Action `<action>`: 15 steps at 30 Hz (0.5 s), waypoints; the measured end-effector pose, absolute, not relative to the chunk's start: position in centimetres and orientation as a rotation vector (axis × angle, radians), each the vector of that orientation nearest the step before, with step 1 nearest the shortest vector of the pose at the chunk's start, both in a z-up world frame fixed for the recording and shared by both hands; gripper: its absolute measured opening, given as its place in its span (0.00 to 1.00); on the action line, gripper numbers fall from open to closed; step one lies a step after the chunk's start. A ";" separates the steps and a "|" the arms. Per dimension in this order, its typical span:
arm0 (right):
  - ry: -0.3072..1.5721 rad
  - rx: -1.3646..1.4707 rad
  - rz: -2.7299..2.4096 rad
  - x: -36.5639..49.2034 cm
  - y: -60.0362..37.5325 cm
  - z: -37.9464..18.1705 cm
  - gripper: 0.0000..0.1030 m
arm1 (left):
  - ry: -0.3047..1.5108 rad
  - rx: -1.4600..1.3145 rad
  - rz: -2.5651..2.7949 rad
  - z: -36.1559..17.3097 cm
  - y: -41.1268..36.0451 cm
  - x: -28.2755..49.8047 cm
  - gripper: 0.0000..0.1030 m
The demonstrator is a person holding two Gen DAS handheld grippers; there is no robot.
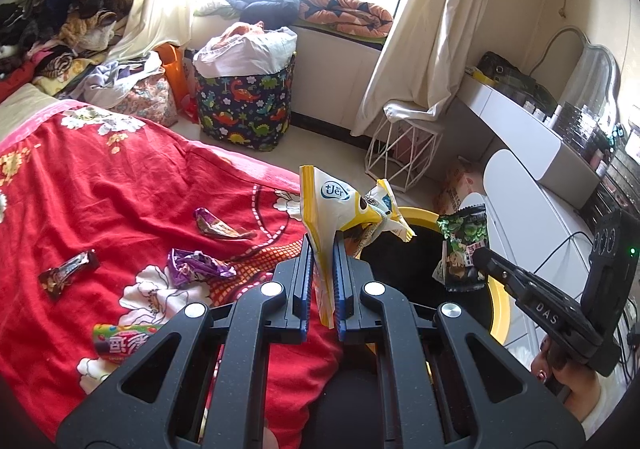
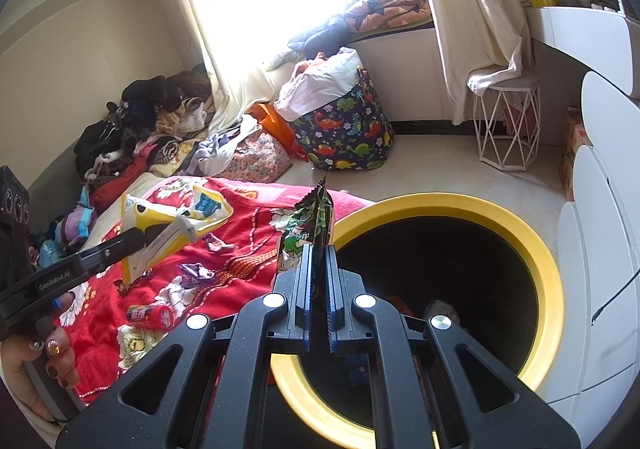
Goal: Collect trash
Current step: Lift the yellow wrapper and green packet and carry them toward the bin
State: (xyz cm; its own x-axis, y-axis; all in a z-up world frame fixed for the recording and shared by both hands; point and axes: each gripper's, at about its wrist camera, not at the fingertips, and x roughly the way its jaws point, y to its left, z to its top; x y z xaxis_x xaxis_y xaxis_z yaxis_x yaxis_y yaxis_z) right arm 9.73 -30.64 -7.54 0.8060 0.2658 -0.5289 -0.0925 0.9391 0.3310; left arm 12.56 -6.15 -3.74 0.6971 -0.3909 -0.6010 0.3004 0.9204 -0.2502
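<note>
A red floral bedspread (image 1: 120, 185) borders a yellow-rimmed bin (image 2: 536, 249); the left tool (image 1: 323, 249) grips a yellow-white wrapper (image 1: 332, 209), the right tool (image 2: 319, 257) a green snack packet (image 2: 308, 225).

Glossy crinkled plastic wrappers (image 1: 340, 205), soft cloth blanket (image 1: 120, 177), matt bin rim (image 2: 536, 249)

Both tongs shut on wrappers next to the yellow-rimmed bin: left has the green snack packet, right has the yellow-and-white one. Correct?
Swapped. The left tongs are shut on the yellow-and-white plastic wrapper, as the left wrist view shows; the right tongs are shut on the green printed snack packet, as the right wrist view shows. The rest holds: both are beside the yellow-rimmed black bin.
</note>
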 end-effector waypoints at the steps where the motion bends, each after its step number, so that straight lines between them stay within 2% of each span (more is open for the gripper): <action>1: 0.605 0.301 0.190 9.7 -30.8 -7.6 0.06 | 0.701 -0.134 -0.388 -3.8 -6.3 12.5 0.05; 15: 0.599 0.329 0.114 9.8 -32.9 -8.3 0.06 | 0.724 -0.099 -0.438 -4.8 -9.1 12.5 0.05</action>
